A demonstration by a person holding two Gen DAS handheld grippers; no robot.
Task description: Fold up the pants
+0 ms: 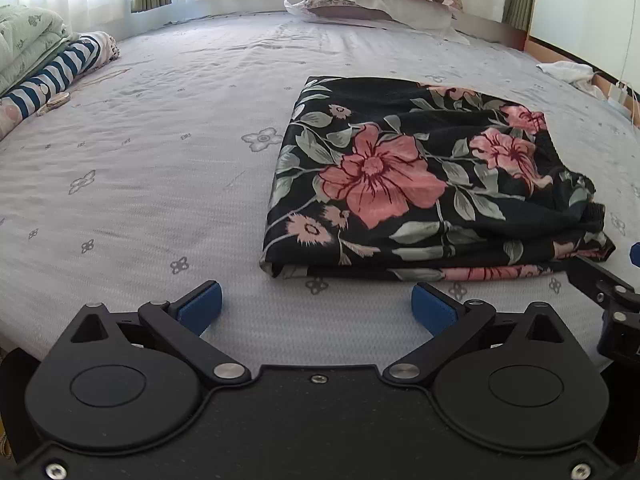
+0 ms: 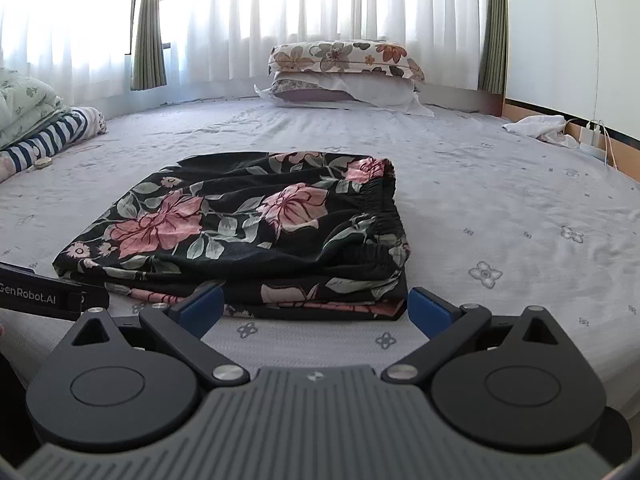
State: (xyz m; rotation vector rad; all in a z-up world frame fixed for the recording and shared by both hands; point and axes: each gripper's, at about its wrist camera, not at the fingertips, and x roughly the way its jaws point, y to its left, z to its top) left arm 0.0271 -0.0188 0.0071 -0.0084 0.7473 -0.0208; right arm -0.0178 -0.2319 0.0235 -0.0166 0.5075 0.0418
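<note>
Black pants with pink flowers and green leaves (image 1: 420,184) lie folded into a thick rectangle on the bed, its elastic waistband on the right side. My left gripper (image 1: 316,308) stands open just short of the bundle's near left corner, nothing between its blue pads. In the right wrist view the same pants (image 2: 248,232) lie straight ahead. My right gripper (image 2: 316,308) is open too, its fingertips at the bundle's near edge without gripping it. The right gripper's body shows at the left wrist view's right edge.
The bed has a pale lilac sheet (image 1: 160,184) with small flower prints. Two stacked pillows (image 2: 344,76) lie at the far end under white curtains. A folded quilt and striped cloth (image 1: 52,68) sit at the left, a white cloth (image 2: 540,126) and charger at the right.
</note>
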